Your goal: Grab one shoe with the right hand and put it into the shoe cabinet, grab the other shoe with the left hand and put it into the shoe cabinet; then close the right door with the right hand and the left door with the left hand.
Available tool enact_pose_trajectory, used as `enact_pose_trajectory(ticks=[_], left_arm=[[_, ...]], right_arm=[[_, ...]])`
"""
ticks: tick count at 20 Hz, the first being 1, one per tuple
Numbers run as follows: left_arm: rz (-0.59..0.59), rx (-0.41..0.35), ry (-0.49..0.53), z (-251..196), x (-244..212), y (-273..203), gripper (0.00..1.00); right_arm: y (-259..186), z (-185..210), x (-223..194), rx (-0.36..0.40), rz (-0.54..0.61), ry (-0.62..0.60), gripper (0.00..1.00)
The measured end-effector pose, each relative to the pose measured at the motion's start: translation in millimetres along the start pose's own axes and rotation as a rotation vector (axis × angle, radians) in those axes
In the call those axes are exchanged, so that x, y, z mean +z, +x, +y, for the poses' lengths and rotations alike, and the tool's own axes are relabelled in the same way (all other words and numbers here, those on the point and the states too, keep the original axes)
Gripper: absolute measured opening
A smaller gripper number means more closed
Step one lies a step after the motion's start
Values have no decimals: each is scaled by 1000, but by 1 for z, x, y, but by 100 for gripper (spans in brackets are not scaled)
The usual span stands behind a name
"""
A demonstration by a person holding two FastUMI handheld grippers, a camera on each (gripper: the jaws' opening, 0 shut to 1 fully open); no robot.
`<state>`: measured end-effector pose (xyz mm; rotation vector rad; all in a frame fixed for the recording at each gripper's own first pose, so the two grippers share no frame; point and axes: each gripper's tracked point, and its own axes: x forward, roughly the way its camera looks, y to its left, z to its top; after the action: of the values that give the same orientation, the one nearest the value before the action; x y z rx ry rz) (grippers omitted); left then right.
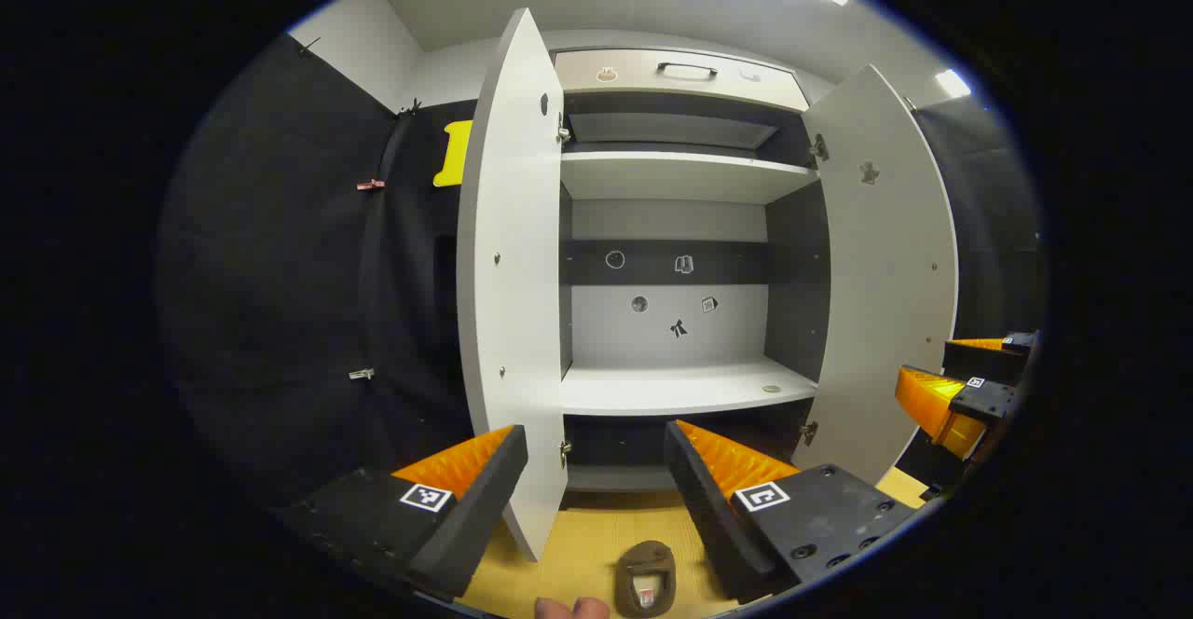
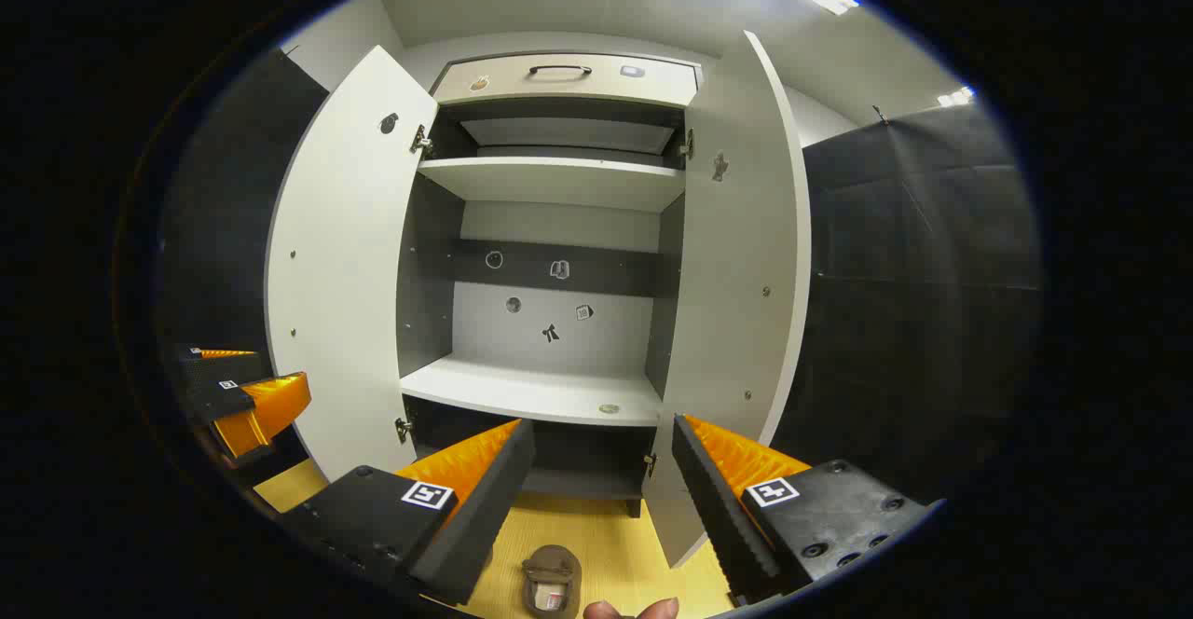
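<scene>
With both the left gripper (image 1: 596, 479) and the right gripper (image 2: 604, 474) wide open and empty, we risk bumping the open white cabinet doors (image 1: 511, 274) when reaching the brown shoe (image 1: 646, 579) at bottom centre.

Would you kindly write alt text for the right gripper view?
A white shoe cabinet stands with both doors open and its shelves bare, seen past the right gripper, whose fingers are spread and hold nothing. A brown shoe lies on the yellow wooden floor below, and the left gripper shows at the left edge.

Left gripper (image 1: 596, 470), right gripper (image 2: 601, 474): wedge-shaped ribbed fingers, square black-white tags, screwed black bases.
</scene>
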<state>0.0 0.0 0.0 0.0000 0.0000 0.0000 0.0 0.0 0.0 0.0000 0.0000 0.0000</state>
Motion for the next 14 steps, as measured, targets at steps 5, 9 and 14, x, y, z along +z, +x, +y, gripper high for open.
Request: enact_pose_trajectory(ticks=[5, 9, 14], left_arm=[[-5, -12, 30, -2, 2, 0, 95], [-1, -23, 43, -2, 1, 1, 95], [9, -29, 36, -4, -1, 0, 95]], right_arm=[[-1, -1, 0, -6, 5, 14, 98], [-2, -1, -2, 0, 16, 19, 98], [-6, 1, -4, 9, 20, 24, 98]])
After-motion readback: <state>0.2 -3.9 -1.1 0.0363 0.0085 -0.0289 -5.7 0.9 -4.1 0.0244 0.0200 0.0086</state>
